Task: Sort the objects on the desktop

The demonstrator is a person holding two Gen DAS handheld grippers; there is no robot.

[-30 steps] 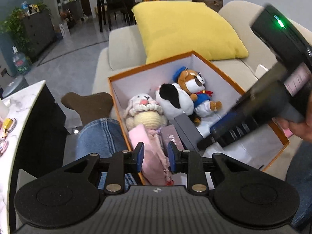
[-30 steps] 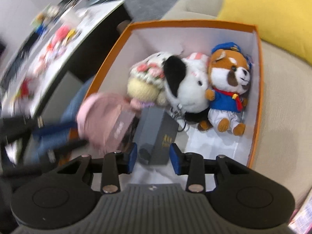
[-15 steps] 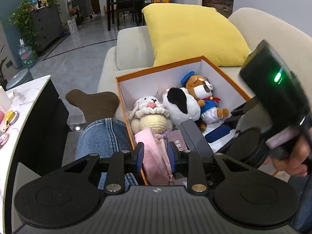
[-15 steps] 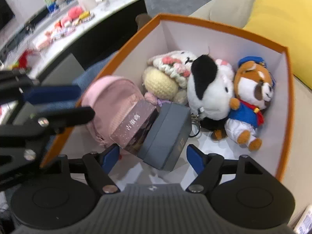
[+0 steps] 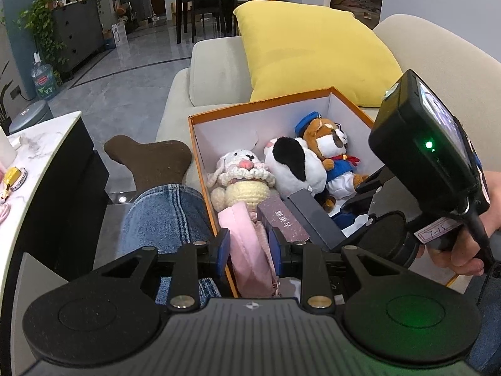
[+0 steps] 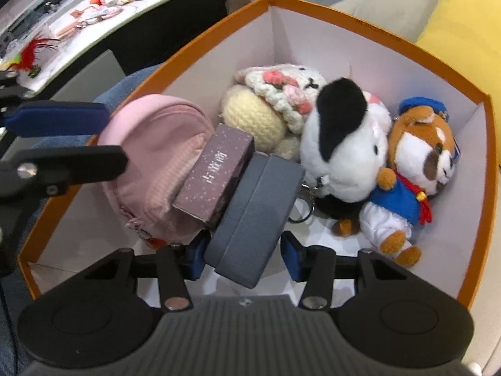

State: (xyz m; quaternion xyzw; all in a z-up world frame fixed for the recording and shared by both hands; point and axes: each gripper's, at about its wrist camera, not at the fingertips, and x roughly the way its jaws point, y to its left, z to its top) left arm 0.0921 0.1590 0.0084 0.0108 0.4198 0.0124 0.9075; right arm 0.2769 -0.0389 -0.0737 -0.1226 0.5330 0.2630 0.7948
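Biggest thing here is the beige sofa [image 5: 216, 62] with a yellow cushion [image 5: 313, 53] leaning on it, and right in front of that cushion sits an orange box [image 6: 375, 34] with white inside walls. Off to the left there's a marble worktop [image 6: 103, 28] with a scatter of small pink and red bits on it, too blurry to name. Inside the box, along the far side, three soft toys sit in a row touching each other: a knitted bunny [image 6: 269, 100] in cream with pink flowers, a white dog plush with a black ear [image 6: 341, 144], and a brown dog plush in a blue sailor outfit [image 6: 416, 169]. Nearer the front there's a pink pouch [image 6: 156, 156] against the left wall, a purple carton [image 6: 216, 175] leaning on it, and a grey case [image 6: 256, 216] lying tilted beside the carton, touching it. The right hand-held gripper [image 6: 244, 257] has its blue pads spread either side of the grey case's near end, with a visible gap on both sides, so it's not squeezing it. The left hand-held gripper [image 5: 249, 250] sits over the box's near corner with its pads close on each side of the pink pouch; honestly can't tell if it's actually pinching the fabric or just framing it.
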